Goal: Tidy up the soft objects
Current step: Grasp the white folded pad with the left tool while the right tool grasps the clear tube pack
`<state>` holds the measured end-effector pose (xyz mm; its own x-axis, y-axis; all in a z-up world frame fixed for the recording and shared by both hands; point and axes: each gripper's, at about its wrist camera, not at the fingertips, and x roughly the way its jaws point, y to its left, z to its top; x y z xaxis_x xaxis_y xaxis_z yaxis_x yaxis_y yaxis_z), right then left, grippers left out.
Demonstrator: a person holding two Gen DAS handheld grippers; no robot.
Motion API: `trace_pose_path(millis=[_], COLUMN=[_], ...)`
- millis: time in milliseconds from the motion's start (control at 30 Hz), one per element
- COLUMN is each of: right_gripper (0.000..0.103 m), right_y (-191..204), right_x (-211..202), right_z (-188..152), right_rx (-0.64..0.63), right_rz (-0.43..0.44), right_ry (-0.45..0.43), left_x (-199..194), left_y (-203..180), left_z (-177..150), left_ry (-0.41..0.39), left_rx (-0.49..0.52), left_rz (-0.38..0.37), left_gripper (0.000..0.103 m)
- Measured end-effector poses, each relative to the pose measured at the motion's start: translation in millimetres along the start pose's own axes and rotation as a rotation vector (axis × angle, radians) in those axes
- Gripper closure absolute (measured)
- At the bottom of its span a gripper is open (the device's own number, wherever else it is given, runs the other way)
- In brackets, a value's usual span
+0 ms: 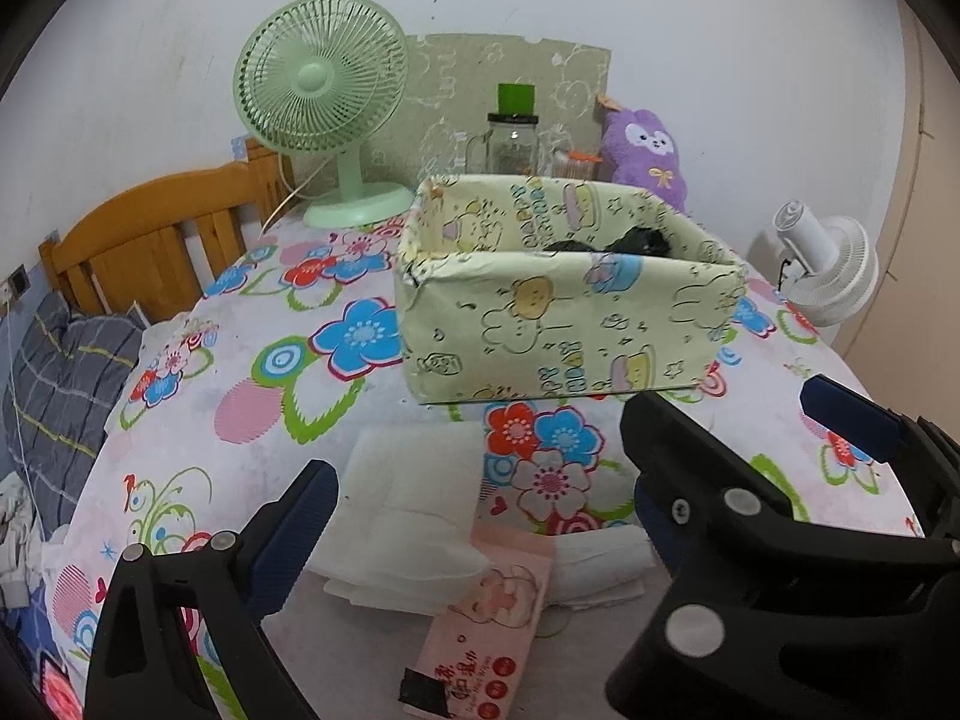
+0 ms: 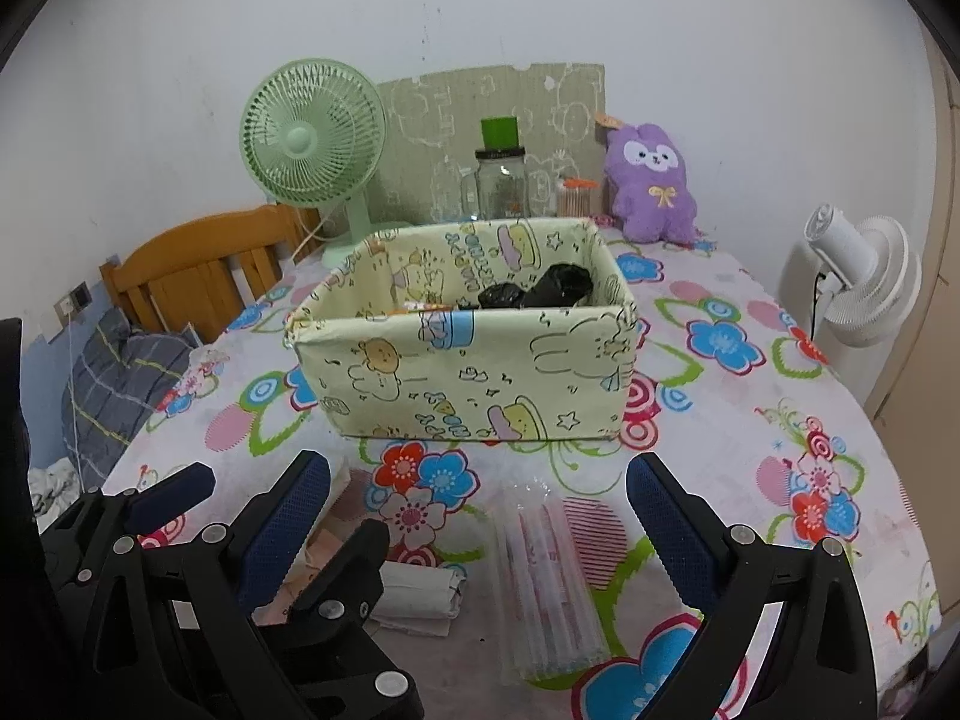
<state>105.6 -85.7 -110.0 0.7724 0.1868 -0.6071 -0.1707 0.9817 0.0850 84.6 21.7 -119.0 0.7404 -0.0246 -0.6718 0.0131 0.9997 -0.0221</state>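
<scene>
Right gripper: jaws wide, holding nothing. A clear sleeve of tissue packs lies on the counter directly between them, its long axis running away from the jaws toward the box. Left gripper: jaws wide, empty, above a pink wipes pack and white folded cloth. Beyond, the patterned box already holds black items. Judgement: the right hand is better placed for the sleeve
</scene>
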Motion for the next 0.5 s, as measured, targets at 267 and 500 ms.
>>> trace_pose_path(millis=[267,500], right_gripper=[0.002,0.002], right_y=[6,9], right_x=[17,32], right_z=[0,0], right_rx=[-0.005,-0.004], right_rz=[-0.001,-0.004], right_ry=[0.035,0.067], left_x=[19,32], left_y=[15,26], left_z=[0,0], left_ry=[0.038,0.054], left_rx=[-0.028,-0.053], left_rz=[0.022,0.051], left_gripper=[0.007,0.013])
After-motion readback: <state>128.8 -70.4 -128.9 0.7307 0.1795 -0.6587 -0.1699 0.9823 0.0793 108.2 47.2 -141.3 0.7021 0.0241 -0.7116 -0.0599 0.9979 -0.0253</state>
